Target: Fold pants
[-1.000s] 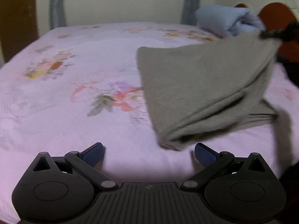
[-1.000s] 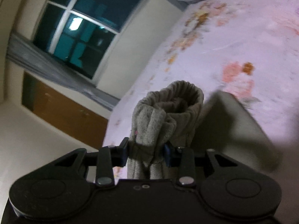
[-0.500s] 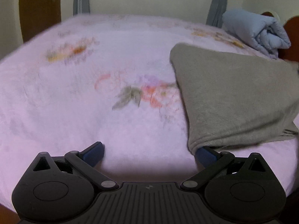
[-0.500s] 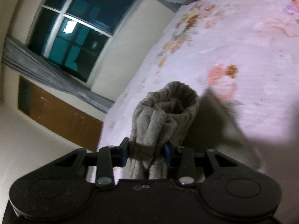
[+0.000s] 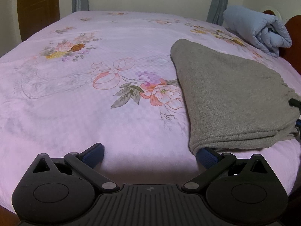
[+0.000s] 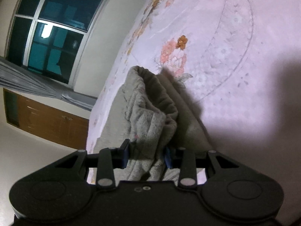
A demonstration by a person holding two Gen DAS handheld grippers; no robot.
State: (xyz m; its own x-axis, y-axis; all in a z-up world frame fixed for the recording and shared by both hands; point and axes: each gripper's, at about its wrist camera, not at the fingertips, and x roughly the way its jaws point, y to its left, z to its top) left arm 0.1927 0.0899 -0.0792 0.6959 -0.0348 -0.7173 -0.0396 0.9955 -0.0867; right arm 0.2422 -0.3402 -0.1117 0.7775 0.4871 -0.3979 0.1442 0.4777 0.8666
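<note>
Seen from the left wrist camera, the left gripper hovers low over a bed dressed in a pink floral sheet, its jaws spread wide and holding nothing, though the right blue pad sits tucked just under the near corner of the folded grey pants. The pants lie flat on the right side of the bed, folded edge toward the camera, overlapping a printed pink flower. A rolled pale-blue quilt rests at the far right by a reddish-brown headboard, with grey curtains and a wooden door along the back wall. From the right wrist camera, tilted sharply, the right gripper has its jaws clamped on a bunched end of the pants, the elastic waistband gaping open just ahead of the pads. The fabric trails down onto the bed, and a dark window shows at upper left above a wooden cabinet.
</note>
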